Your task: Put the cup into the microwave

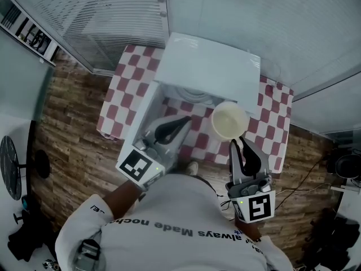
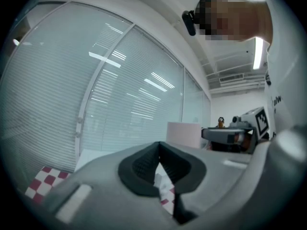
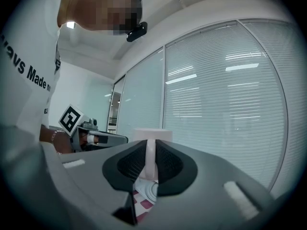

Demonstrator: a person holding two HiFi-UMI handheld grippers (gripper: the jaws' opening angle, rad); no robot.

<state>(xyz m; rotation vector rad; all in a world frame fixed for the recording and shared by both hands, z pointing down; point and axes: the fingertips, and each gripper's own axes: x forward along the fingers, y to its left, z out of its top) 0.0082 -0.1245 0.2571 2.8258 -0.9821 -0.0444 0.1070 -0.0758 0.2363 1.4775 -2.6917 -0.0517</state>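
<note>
A cream cup point(image 1: 228, 121) hangs in front of the white microwave point(image 1: 208, 72), just at its open front. My right gripper point(image 1: 236, 145) is shut on the cup's handle point(image 3: 149, 159), which shows as a white strip between the jaws in the right gripper view; the cup body point(image 3: 152, 134) rises beyond the jaws. The microwave door point(image 1: 138, 120) stands swung open to the left. My left gripper point(image 1: 183, 120) is by the door's inner side, with jaws shut and nothing between them. In the left gripper view the cup point(image 2: 183, 134) is off to the right.
The microwave sits on a table with a red-and-white checkered cloth point(image 1: 121, 95). Glass walls with blinds point(image 1: 113, 21) close in behind it. A fan point(image 1: 10, 168) stands on the wooden floor at the left. Cables and dark gear point(image 1: 338, 168) lie at the right.
</note>
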